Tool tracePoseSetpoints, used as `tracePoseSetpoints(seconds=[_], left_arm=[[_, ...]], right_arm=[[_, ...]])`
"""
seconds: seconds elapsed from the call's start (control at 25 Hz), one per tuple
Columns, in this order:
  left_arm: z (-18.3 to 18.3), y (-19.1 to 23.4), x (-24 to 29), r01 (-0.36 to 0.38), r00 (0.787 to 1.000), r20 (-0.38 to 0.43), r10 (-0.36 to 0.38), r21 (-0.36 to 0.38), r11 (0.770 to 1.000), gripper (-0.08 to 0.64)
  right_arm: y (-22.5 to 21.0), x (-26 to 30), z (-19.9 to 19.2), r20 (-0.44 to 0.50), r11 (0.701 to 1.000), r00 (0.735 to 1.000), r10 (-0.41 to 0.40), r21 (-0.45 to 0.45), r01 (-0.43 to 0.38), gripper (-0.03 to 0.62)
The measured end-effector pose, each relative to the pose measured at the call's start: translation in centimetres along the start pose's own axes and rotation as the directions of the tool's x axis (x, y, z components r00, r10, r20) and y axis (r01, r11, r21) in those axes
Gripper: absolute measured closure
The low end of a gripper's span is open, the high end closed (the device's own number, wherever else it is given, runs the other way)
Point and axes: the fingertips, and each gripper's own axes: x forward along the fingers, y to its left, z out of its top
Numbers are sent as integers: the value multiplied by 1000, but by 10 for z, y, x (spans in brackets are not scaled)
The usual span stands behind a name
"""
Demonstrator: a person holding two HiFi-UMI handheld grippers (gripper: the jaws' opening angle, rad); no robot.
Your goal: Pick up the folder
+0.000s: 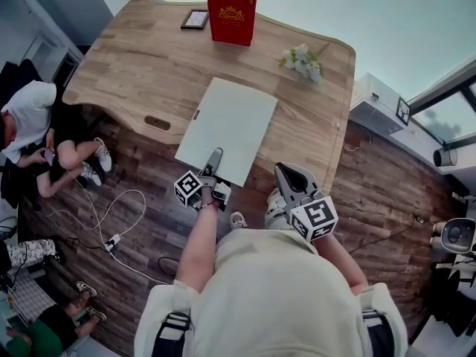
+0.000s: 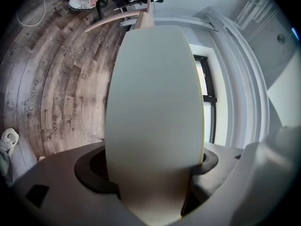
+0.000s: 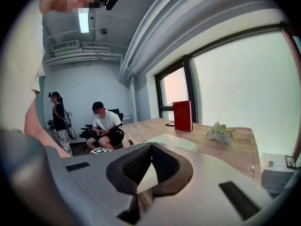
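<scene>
The folder (image 1: 227, 129) is a pale grey-green sheet over the near part of the wooden table (image 1: 141, 65), with its near edge out past the table's rim. My left gripper (image 1: 214, 158) is shut on the middle of that near edge. In the left gripper view the folder (image 2: 155, 102) fills the middle and runs down between the jaws of the left gripper (image 2: 150, 171). My right gripper (image 1: 286, 175) hovers to the folder's right, close to my body, shut and empty. The right gripper view has the right gripper (image 3: 150, 147) shut, with the folder (image 3: 171, 142) beyond it.
A red book (image 1: 231, 15) stands at the table's far edge beside a small dark frame (image 1: 195, 19). White flowers (image 1: 301, 60) lie at the far right. A person (image 1: 44, 136) sits left of the table. Cables (image 1: 111, 214) trail over the wooden floor.
</scene>
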Motion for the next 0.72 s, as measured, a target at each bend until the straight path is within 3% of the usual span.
tracePoseSetpoints(seconds=[0.24, 0.72], left_arm=[[0, -2, 1, 14, 1000, -12, -14, -14, 1000, 154], [-3, -13, -2, 44, 999, -27, -44, 34, 998, 232]], right_arm=[[4, 2, 1, 1, 1000, 1000, 3, 3, -3, 574], [6, 1, 3, 9, 1000, 1000, 2, 2, -2, 574]])
